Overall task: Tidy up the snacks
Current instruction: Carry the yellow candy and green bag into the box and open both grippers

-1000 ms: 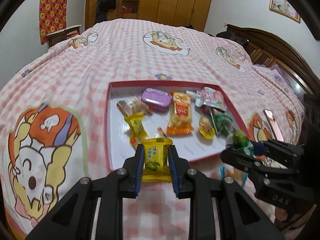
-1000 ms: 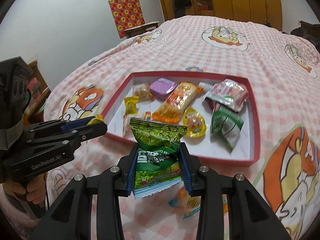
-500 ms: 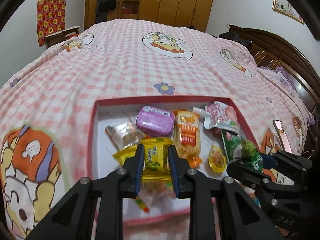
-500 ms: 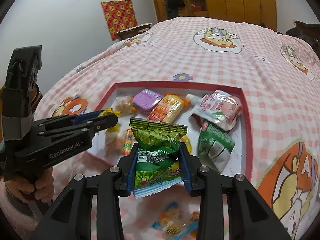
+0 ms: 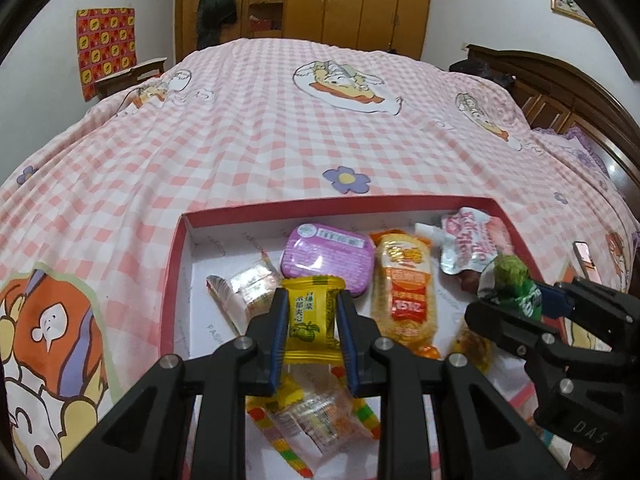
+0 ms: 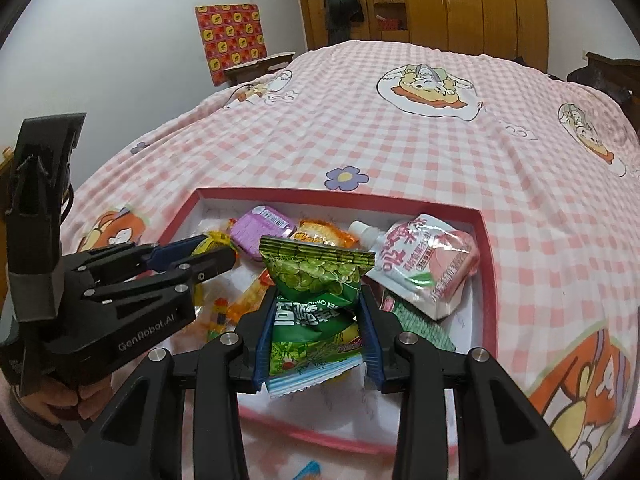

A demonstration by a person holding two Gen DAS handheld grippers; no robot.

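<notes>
My left gripper (image 5: 313, 320) is shut on a small yellow snack packet (image 5: 313, 312) and holds it above the near left part of the red-rimmed white tray (image 5: 280, 205). My right gripper (image 6: 318, 332) is shut on a green pea snack bag (image 6: 316, 280) above the tray's (image 6: 486, 248) near middle. The tray holds a purple tub (image 5: 327, 258), an orange cracker pack (image 5: 404, 288), a pink drink pouch (image 6: 428, 266), a clear wrapped sweet (image 5: 244, 286) and striped candies (image 5: 316, 420). The right gripper shows in the left wrist view (image 5: 516, 300); the left shows in the right wrist view (image 6: 200, 254).
The tray lies on a bed with a pink checked cover (image 5: 280, 120). A phone (image 5: 585, 258) lies on the cover right of the tray. A wooden headboard (image 5: 560, 92) is at the right, wardrobes (image 5: 360, 0) at the back. A loose wrapper (image 6: 308, 470) lies before the tray.
Both grippers have moved forward over the tray with their packets still held. The tray now fills more of both views.
</notes>
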